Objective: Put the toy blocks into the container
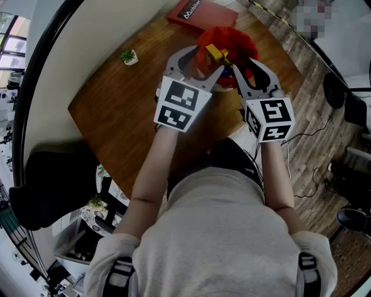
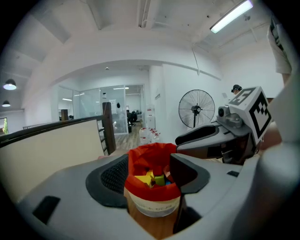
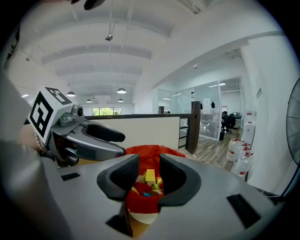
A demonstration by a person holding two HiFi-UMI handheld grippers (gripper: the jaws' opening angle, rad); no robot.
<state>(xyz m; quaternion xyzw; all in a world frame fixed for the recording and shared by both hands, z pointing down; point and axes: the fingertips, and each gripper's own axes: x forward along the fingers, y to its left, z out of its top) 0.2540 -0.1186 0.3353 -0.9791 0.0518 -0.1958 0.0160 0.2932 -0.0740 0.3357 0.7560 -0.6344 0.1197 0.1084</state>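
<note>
Head view shows a wooden counter (image 1: pixel 116 116) with a red book (image 1: pixel 203 13) behind and a small potted plant (image 1: pixel 129 57) left of the red-lined container (image 1: pixel 232 39), which holds colourful toy blocks (image 1: pixel 215 52) and sits between the left gripper's (image 1: pixel 203 64) wide fingers, with the right gripper's (image 1: pixel 246 69) narrowly parted fingers alongside.

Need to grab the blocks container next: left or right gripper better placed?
Left, probably. The left gripper has its jaws wide apart with the container sitting between them. The right gripper has a gap narrower than the container and would have to open first.
</note>
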